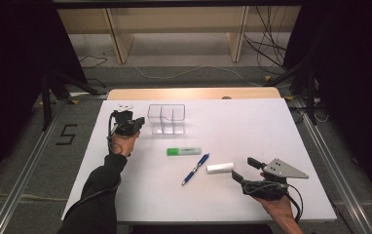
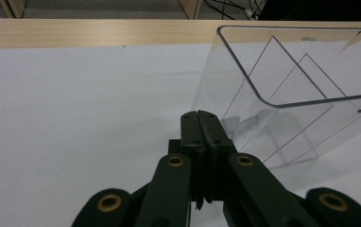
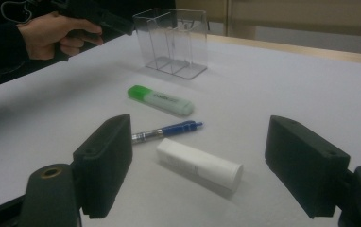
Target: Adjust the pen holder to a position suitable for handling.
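Observation:
A clear plastic organizer [image 1: 167, 118] [image 2: 287, 99] [image 3: 174, 40] with dividers stands at the back left of the white table [image 1: 252, 126]. My left gripper [image 1: 138, 122] [image 2: 201, 116] is shut with nothing between its jaws, its tip just beside the organizer's left wall. A green highlighter [image 1: 184, 151] [image 3: 162, 100], a blue pen [image 1: 195, 169] [image 3: 169, 131] and a white tube [image 1: 220, 167] [image 3: 200, 165] lie mid-table. My right gripper [image 1: 245, 169] [image 3: 206, 163] stands open near the front right. The white tube lies just ahead of its jaws.
The table's wooden back edge [image 1: 194, 93] runs behind the organizer. Beyond it, wooden shelving legs [image 1: 118, 44] and loose cables [image 1: 267, 48] sit on the floor. Bare white surface lies to the right of the objects.

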{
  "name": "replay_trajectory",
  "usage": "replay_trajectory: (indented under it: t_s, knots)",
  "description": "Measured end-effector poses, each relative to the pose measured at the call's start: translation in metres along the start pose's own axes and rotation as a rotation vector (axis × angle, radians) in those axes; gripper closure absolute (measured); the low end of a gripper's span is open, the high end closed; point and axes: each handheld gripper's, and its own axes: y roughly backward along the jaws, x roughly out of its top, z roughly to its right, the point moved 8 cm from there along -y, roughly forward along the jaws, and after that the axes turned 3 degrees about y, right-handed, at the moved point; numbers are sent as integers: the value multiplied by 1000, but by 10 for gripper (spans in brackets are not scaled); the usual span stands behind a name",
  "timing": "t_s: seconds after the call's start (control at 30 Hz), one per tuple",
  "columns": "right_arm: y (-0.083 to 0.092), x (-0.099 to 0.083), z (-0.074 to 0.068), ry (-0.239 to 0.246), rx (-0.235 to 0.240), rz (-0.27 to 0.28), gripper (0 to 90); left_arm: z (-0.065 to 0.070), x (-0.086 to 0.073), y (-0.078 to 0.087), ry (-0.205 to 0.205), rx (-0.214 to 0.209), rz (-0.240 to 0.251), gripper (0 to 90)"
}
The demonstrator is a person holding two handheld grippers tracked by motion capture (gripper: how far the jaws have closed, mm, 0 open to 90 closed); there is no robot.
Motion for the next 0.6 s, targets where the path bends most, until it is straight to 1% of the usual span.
replay_trajectory:
  t_s: [0.2,0.5,0.57,0.6]
  knots:
    - [0,0,0,-1,-1,-1,248,5,1,-7,11,-19,-7,892]
    - [0,-1,1,-3,-1,-5,248,8,5,-13,36,-24,-3,893]
    - [0,-1,1,-6,-1,-9,248,9,5,-14,31,-28,-8,893]
    - [0,-1,1,-3,-1,-10,248,11,5,-15,35,-30,-7,893]
